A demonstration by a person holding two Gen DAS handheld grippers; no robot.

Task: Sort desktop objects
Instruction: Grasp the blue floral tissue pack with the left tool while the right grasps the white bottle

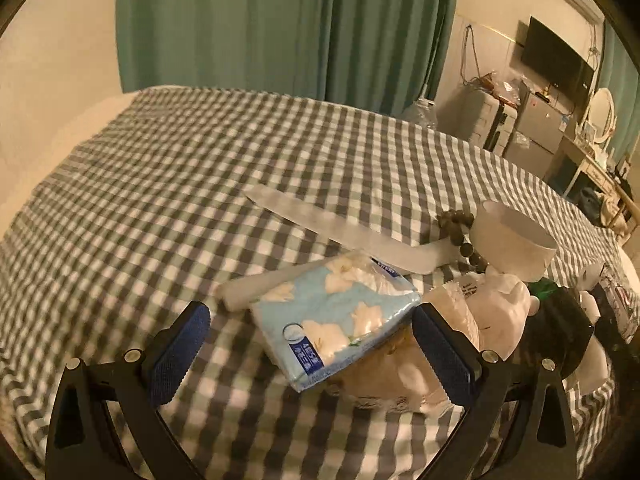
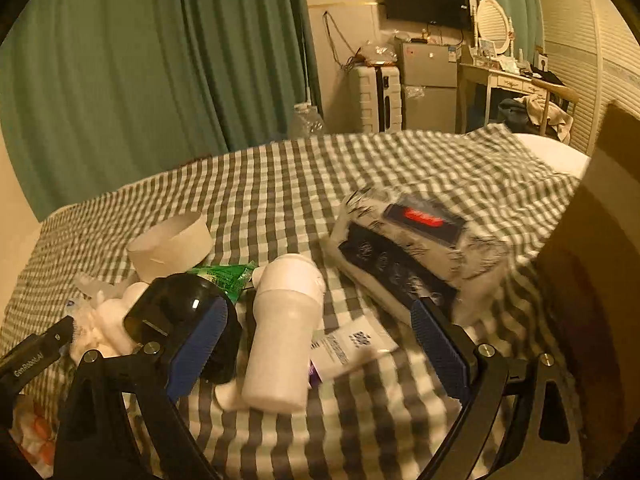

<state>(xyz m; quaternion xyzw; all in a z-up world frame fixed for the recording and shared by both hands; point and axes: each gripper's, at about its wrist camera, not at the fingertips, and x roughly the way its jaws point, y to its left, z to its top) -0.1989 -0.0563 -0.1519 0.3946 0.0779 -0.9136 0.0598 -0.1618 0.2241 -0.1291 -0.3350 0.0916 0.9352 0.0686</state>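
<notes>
Barely begun: your left claw (image 1: 310, 344) and right claw (image 2: 318, 344) both gape wide, holding nothing, while the tissue pack (image 1: 334, 316), bottle (image 2: 282, 332), bowl (image 2: 172, 246) and wrapped packet (image 2: 408, 248) lie jumbled unsorted on the bed (image 1: 160, 184)

This is a lived-in bedroom in a home. A bed (image 2: 280, 184) with a grey-and-white checked cover fills the foreground, green curtains (image 2: 160, 60) hang behind it, and along the far wall stand a suitcase (image 2: 374, 98), a small fridge (image 2: 430, 80) and a dressing table with an oval mirror (image 2: 494, 24) (a television (image 2: 426, 0) is mounted above).
</notes>
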